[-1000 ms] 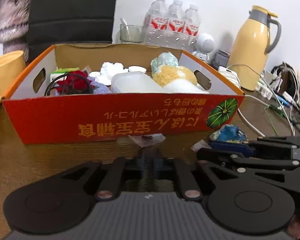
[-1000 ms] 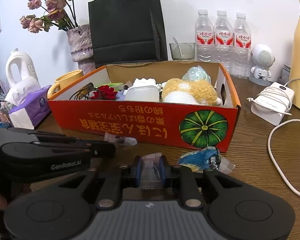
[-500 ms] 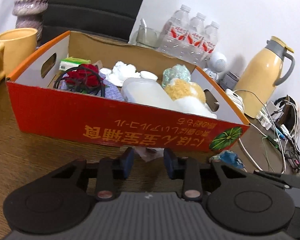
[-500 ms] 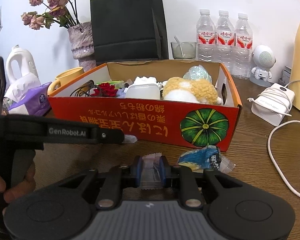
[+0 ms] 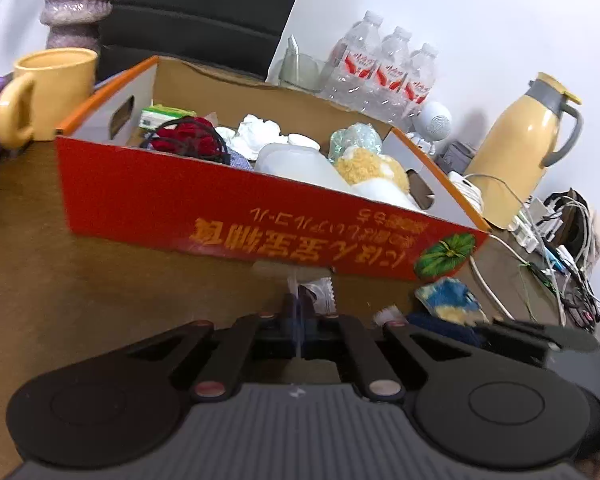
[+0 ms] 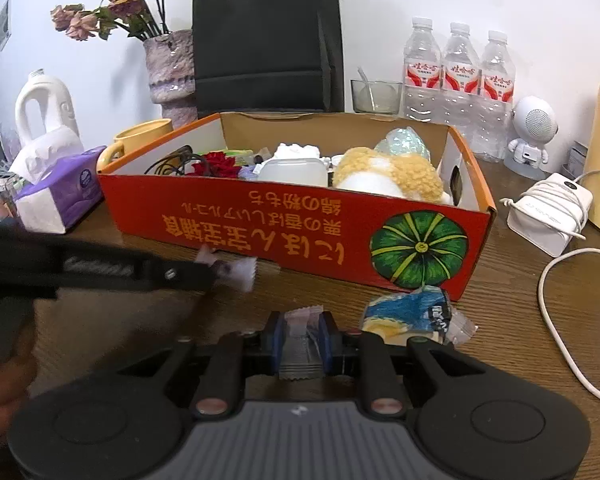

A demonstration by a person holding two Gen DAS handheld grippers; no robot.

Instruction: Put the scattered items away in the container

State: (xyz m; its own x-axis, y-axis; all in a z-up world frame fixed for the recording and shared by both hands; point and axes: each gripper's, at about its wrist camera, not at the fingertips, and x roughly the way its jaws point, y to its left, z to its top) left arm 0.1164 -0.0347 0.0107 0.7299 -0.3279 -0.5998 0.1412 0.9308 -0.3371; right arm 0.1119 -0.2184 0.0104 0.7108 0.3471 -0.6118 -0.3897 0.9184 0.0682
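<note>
Scattered wrappers, three in view, all on the wooden surface in front of the red cardboard box. First, a small clear sachet, clamped between the blue pads of the right hand-held gripper, jaws closed on it, low over the surface. Second, a pale crinkled wrapper just beside the box's front wall, at the tip of the left hand-held gripper; jaws just closed, pinched together on the wrapper's near edge, rest of the wrapper sticking out toward the box. Third, a blue-and-yellow packet, lying free near the box's pumpkin-printed corner, just right of the right hand-held gripper, touched by neither.

Box open-topped and already holding a tan plush toy, a white plastic container, a red flower with a dark cable, and crumpled white paper. Beside the box: a yellow mug and purple tissue pack to its left, a white charger with coiled cord to its right. Behind: three water bottles, a black paper bag and a vase of dried flowers.
</note>
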